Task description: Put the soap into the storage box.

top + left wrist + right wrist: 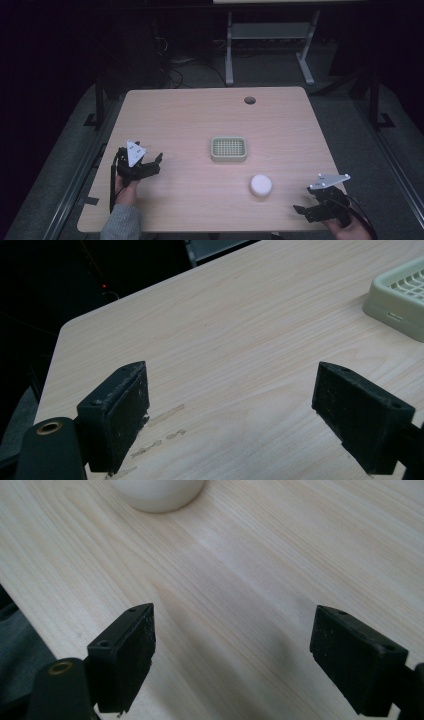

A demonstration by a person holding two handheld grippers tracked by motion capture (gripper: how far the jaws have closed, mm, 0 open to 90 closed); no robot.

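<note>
white round object (261, 185) lies near the spread-jawed right gripper (306, 211).

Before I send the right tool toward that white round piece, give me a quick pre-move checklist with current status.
1. Right tool open: ok, jaws stand wide apart with nothing between them.
2. White round piece free to approach: ok, it sits alone on the table, apart from the tray.
3. Path from right tool to piece: ok, bare wood between them.
4. Green slotted tray ready to receive: ok, nothing visible in it.
5. Left tool out of the way: ok, open, at the table's left side.
6. Piece's grip surface: cannot tell, too small and pale.
</note>
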